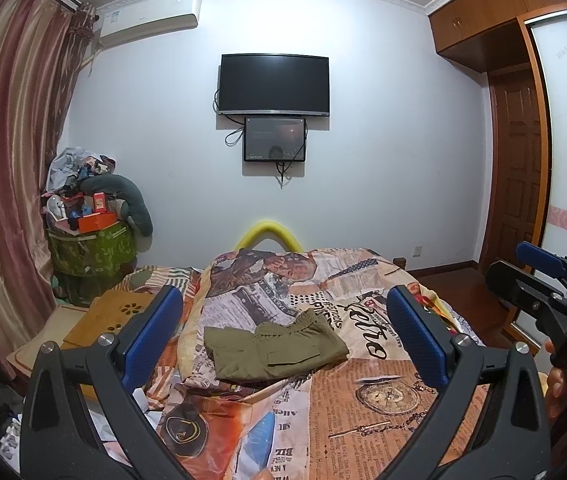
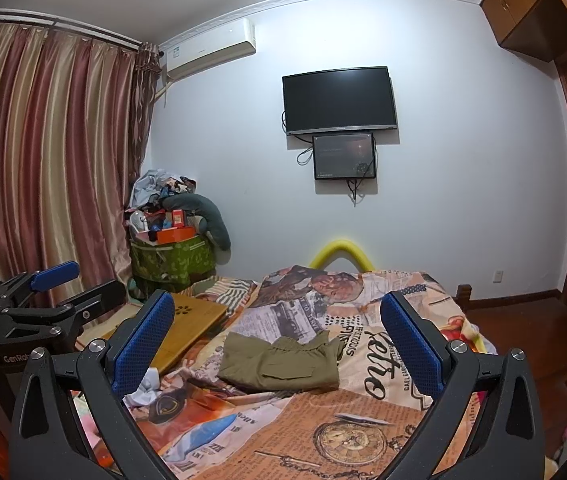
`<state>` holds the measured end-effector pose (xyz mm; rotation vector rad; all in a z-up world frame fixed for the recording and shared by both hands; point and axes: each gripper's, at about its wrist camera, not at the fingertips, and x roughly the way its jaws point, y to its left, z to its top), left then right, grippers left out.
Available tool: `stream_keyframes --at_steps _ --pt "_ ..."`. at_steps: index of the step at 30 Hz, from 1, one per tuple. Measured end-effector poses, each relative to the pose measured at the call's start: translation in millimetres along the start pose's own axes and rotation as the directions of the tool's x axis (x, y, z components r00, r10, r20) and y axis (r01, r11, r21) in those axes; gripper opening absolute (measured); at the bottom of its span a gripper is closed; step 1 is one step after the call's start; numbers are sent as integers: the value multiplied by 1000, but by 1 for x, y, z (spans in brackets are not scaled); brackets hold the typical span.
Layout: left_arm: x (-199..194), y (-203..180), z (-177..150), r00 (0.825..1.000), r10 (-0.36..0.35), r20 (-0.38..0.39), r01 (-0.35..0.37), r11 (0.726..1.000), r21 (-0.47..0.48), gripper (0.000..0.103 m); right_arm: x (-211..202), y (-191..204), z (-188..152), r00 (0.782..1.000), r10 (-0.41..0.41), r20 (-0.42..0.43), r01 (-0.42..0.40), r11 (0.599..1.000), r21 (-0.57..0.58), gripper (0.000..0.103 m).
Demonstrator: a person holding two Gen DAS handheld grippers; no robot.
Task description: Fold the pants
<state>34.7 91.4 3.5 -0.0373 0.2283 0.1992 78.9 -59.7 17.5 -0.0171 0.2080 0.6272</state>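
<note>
Pants (image 1: 277, 346) are olive green, folded into a compact rectangle, lying on the bed (image 1: 367, 412) on its newspaper-print cover, roughly mid-bed, elastic waistband toward the far side, flap pocket facing up. Left claw (image 1: 283, 332) wide, blue pads spread either side of the pants in its view, holding nothing, raised clear of the fabric. Right claw (image 2: 277, 342) also wide and holding nothing, same framing of the pants (image 2: 281, 364) from slightly further right. Each claw shows at the edge of the other's view. Wooden lap tray (image 2: 187, 324) sits on the bed left of the pants, well apart. TV (image 1: 273, 84) on the far wall, smaller screen (image 1: 274, 139) just below it.
</note>
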Motion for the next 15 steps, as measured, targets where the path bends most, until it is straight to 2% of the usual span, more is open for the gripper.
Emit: stream_keyframes --at_steps 15 --pt "4 1 0 1000 -9 -15 9 1000 2 103 -1 0 1 1000 -6 -3 6 1000 8 102"
